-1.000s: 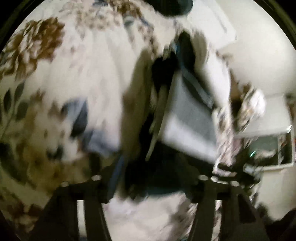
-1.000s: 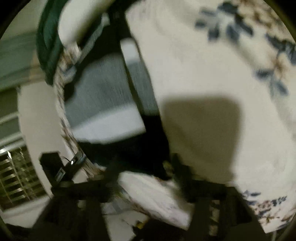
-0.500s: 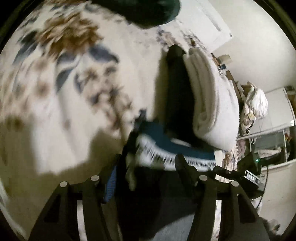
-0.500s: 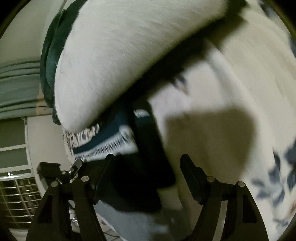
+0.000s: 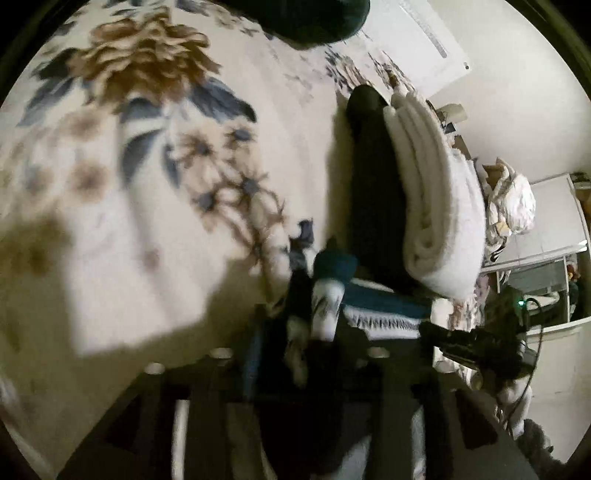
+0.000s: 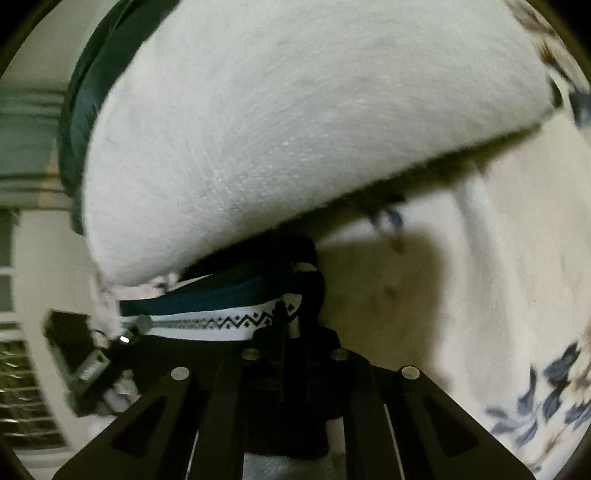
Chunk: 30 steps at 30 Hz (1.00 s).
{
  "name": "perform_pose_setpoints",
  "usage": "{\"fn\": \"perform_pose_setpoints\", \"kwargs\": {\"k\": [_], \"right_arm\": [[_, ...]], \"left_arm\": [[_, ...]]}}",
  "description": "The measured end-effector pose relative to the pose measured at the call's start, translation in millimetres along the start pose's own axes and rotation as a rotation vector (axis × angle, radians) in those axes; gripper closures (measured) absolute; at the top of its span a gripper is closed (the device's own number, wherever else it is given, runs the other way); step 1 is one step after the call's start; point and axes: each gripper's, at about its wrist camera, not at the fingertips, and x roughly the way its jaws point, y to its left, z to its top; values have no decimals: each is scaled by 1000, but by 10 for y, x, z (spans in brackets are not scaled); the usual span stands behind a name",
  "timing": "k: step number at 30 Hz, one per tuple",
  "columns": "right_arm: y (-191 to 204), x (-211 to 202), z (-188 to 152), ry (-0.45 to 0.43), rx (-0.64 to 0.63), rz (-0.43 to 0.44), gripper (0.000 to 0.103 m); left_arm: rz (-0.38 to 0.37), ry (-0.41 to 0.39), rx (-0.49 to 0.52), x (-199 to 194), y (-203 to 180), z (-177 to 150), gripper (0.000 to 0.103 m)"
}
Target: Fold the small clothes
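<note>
A small dark garment with teal and white patterned bands (image 5: 369, 306) lies at the edge of a floral bedspread (image 5: 147, 184). My left gripper (image 5: 295, 332) is shut on the garment's near edge. In the right wrist view the same garment (image 6: 221, 314) shows its white band with a black zigzag. My right gripper (image 6: 288, 328) is shut on that edge, the fingers pressed together. Most of the garment is hidden under the grippers.
A folded white blanket (image 5: 436, 192) lies right behind the garment, over a dark cloth (image 5: 369, 177); it fills the right wrist view (image 6: 277, 129). A dark green cushion (image 5: 314, 18) sits farther back. Cluttered furniture (image 5: 517, 221) stands beyond the bed edge. A window grille (image 6: 22, 387) is at left.
Both grippers have carried the garment down toward the white blanket and closed from open to shut on its edge. The blanket looms larger in the right wrist view.
</note>
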Motion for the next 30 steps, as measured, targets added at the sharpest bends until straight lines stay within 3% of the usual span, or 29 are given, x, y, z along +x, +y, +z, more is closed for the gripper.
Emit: {"fn": "perform_pose_setpoints", "kwargs": {"k": [2, 4, 7, 10, 13, 18, 23, 27, 30], "right_arm": [[-120, -116, -94, 13, 19, 58, 38], [-255, -154, -258, 59, 32, 109, 24], [-478, -101, -523, 138, 41, 148, 14], [-610, 68, -739, 208, 55, 171, 10], [-634, 266, -909, 246, 66, 246, 3], [-531, 576, -917, 279, 61, 325, 0], [-341, 732, -926, 334, 24, 344, 0], [-148, 878, -912, 365, 4, 338, 0], [27, 991, -917, 374, -7, 335, 0]], "left_arm": [[-20, -7, -36, -137, 52, -136, 43], [-47, -1, -72, -263, 108, -357, 42], [-67, 26, -142, -312, 227, -716, 37], [-114, 58, -221, -210, 382, -985, 37], [-163, 56, -255, -91, 449, -1090, 33], [-219, 65, -257, 78, 458, -983, 22], [-240, 81, -253, 98, 414, -921, 21], [-351, 52, -280, 36, 417, -930, 21], [-289, 80, -239, 153, 376, -935, 21]]}}
